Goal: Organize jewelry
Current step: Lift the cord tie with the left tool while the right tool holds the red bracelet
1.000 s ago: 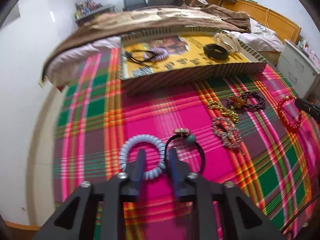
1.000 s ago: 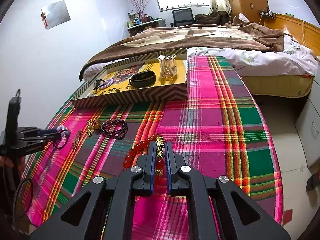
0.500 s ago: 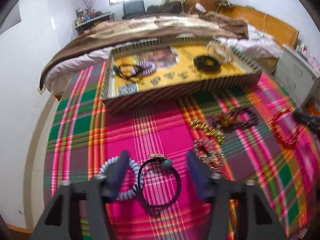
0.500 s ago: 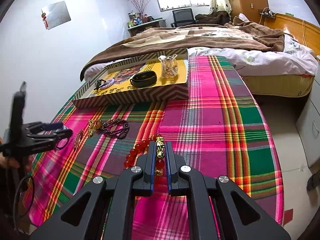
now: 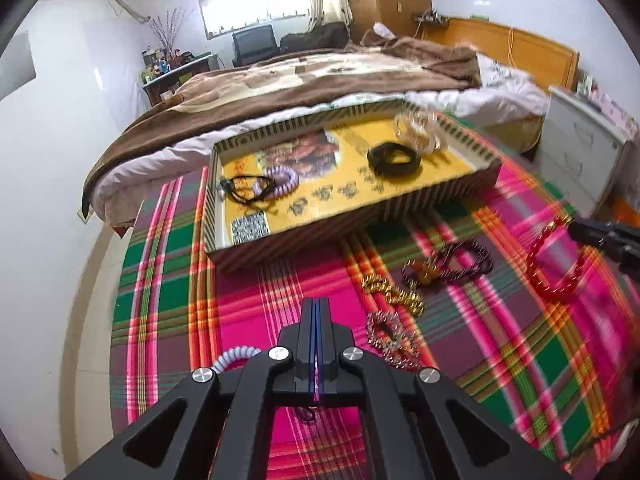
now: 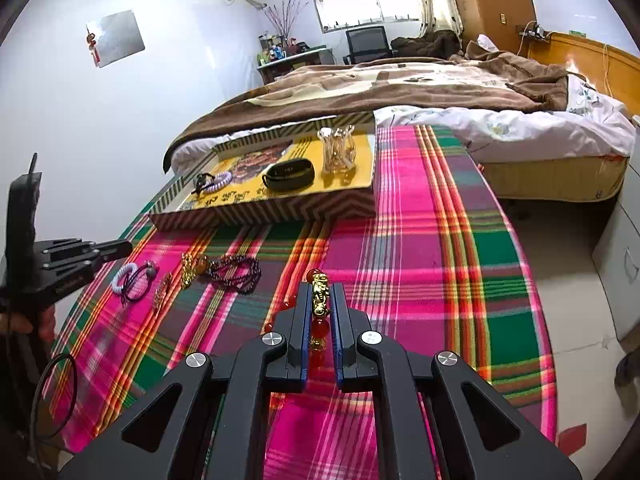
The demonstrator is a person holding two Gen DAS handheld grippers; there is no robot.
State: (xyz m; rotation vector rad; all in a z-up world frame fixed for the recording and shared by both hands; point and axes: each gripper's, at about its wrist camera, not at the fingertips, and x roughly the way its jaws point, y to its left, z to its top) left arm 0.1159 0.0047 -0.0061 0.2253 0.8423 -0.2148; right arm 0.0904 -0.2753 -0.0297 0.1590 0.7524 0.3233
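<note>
My left gripper [image 5: 316,304] is shut and empty, raised above the plaid cloth; a pale blue coil tie [image 5: 234,356] and a black hair tie lie under it, both seen in the right wrist view [image 6: 134,280]. My right gripper [image 6: 321,296] is shut on the red bead bracelet [image 6: 318,330] by its gold charm; the bracelet also shows in the left wrist view [image 5: 554,264]. A gold chain [image 5: 394,292], a dark bead bracelet [image 5: 452,260] and a rhinestone piece [image 5: 390,338] lie on the cloth. The striped tray [image 5: 360,220] holds a black band [image 5: 394,158], a lilac coil tie [image 5: 282,180] and clear bangles [image 5: 416,128].
The plaid-covered table [image 6: 432,248] meets a bed [image 6: 400,84] behind the tray. A white drawer unit [image 5: 580,152] stands at the right. A white wall runs along the left.
My left gripper let go of the blue coil tie, opened wide, then lifted and shut empty. My right gripper stayed shut on the red bracelet.
</note>
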